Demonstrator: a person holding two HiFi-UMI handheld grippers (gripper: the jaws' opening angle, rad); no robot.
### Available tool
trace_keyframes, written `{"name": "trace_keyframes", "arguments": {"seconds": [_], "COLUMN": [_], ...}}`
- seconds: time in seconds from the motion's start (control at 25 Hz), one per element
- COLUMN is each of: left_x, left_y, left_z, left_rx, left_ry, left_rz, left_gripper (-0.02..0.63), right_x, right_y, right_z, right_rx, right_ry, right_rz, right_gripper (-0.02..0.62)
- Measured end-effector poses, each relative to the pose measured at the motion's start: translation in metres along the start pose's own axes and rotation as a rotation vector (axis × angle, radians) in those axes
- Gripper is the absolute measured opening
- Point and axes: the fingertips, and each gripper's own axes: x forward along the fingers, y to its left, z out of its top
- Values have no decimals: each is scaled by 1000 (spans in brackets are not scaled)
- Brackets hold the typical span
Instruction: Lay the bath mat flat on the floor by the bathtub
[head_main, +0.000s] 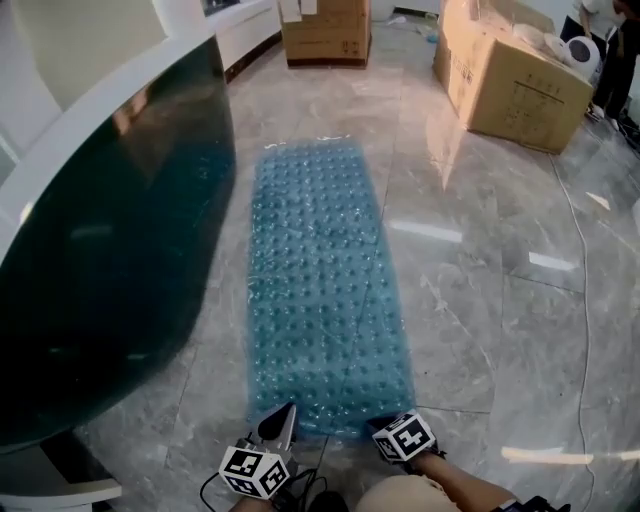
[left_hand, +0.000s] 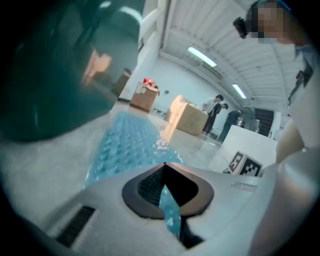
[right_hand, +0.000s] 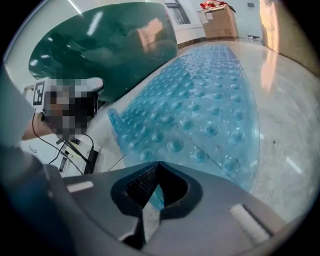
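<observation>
While the mat (head_main: 320, 280) lies along the tub (head_main: 110, 250), its near end is held.
The left gripper (head_main: 283, 425) and right gripper (head_main: 385, 428) each pinch a corner, likely to pull it flat.

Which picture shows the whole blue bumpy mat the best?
The head view: the see-through blue bumpy plastic bath mat lies stretched out on the grey floor beside the dark green tub, end to end. The left gripper view catches only a slanted strip of it; the right gripper view shows its near end close up.
</observation>
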Motion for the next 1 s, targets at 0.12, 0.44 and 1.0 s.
{"name": "trace_keyframes", "arguments": {"seconds": [0.12,0.44,1.0], "left_x": [1,4,-36], "left_y": [-28,-80,-104], "left_z": [64,186,254], "left_rx": [127,294,238], "left_ry": [-145,-361,-562], "left_rz": [-22,9,135], "left_gripper": [6,6,5], "right_x": [-23,-171,-308], "right_y": [-2,37,140], "right_z": [35,208,283], "right_rx": [-60,-267,-503], "right_ry": [-144,-719,-1122], "right_rz": [10,-13,-166], "right_gripper": [9,9,9]}}
